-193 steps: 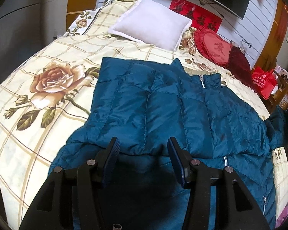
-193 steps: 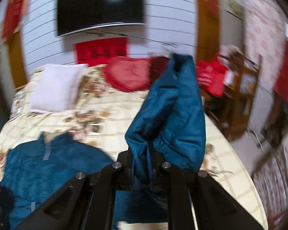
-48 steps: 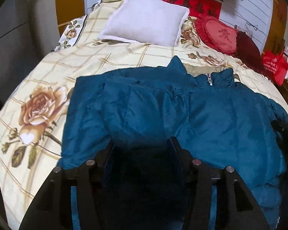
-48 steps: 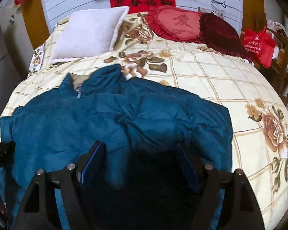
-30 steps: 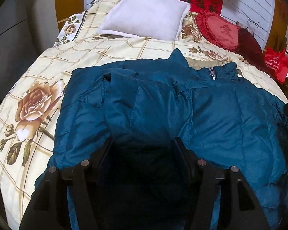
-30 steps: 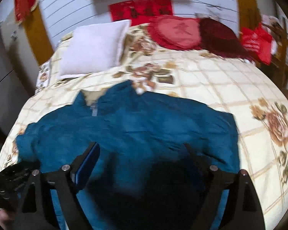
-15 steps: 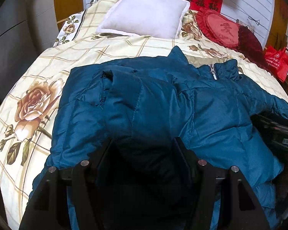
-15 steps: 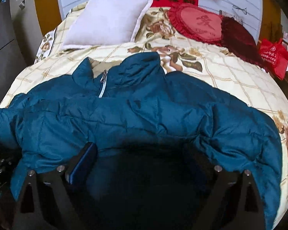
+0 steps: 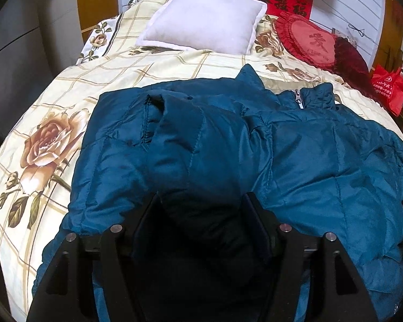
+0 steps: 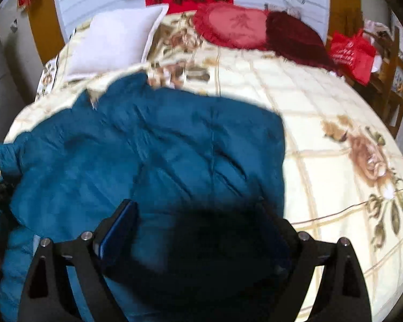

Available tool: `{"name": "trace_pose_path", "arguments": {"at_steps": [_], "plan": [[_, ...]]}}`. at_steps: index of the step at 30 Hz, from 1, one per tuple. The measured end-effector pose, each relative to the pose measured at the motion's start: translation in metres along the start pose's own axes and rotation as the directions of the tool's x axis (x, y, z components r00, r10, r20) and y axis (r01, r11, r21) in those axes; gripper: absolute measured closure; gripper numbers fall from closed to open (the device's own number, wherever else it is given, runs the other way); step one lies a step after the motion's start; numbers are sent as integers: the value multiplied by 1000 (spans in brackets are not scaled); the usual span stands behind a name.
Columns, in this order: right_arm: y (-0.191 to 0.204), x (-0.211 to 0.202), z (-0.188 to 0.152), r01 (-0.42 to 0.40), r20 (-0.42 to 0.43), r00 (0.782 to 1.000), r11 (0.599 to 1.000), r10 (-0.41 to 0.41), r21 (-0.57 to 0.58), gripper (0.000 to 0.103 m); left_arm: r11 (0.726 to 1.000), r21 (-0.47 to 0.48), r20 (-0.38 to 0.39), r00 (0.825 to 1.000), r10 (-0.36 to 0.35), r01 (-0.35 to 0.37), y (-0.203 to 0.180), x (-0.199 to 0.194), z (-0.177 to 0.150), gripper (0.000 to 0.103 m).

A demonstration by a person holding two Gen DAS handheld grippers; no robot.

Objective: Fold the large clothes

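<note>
We see the blue jacket (image 9: 295, 155) lying across the bed (image 9: 75, 86), collar toward the headboard edge. Left claw (image 9: 201, 212) and right claw (image 10: 198, 220) are both spread wide, low over its hem, grasping nothing.

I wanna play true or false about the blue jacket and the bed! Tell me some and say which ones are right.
1. The blue jacket lies on the flowered bedspread. True.
2. The left gripper is clamped shut on a sleeve. False: its fingers are spread wide open.
3. The white pillow sits on top of the jacket. False: it is at the head of the bed, apart from it.
4. The right gripper is open. True.
</note>
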State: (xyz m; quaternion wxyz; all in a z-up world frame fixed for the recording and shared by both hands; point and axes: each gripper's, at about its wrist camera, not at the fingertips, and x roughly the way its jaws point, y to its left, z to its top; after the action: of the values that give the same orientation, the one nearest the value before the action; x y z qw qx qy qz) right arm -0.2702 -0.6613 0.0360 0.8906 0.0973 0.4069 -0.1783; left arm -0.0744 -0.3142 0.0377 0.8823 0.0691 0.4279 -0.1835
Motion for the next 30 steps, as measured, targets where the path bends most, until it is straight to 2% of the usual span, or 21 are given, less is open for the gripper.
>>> {"name": "trace_pose_path", "arguments": {"at_steps": [3,6,8,12,13,15,17,19,21,25,30], "plan": [[1,8,-1,15,-1,1000,1000,-15,-1,9,1000,7,0,1000,9,-9,-2,2,0,6],[-3,-2,1,8,-26,1000,1000,-7,20,10,1000,1,-4,1000,0,0,-1,0,0,6],[-1,-20,-2,6,4,1000,999,-6,47,11,1000,-18,-5,1000,-26,25,4,0,0,6],[-3,-49,-11,-55,72,996,994,48,90,11,997,-49,0,999,-55,55,8,1,-2,6],[0,-41,-13,-47,46,998,996,43,76,11,997,-54,1,998,-58,58,9,0,-2,6],[8,-16,-17,15,-59,998,1000,-13,24,11,996,-63,-4,998,-66,66,10,-3,-3,6],[15,-17,-19,51,-41,998,999,-51,-3,11,994,-92,-1,998,-62,62,16,-14,-4,6],[19,-30,-20,36,-28,999,999,-36,11,11,992,-105,16,997,-69,70,24,-30,-7,6],[23,-47,-27,1,-11,1000,1000,-1,3,11,994,-81,20,997,-72,74,29,-44,-12,6],[34,-78,-47,9,-30,1000,998,-11,-66,10,998,-33,27,998,-57,58,42,-78,-29,6],[30,-116,-76,-82,-44,996,996,81,-19,10,998,-35,-9,999,-44,44,67,-107,-59,6]]}}
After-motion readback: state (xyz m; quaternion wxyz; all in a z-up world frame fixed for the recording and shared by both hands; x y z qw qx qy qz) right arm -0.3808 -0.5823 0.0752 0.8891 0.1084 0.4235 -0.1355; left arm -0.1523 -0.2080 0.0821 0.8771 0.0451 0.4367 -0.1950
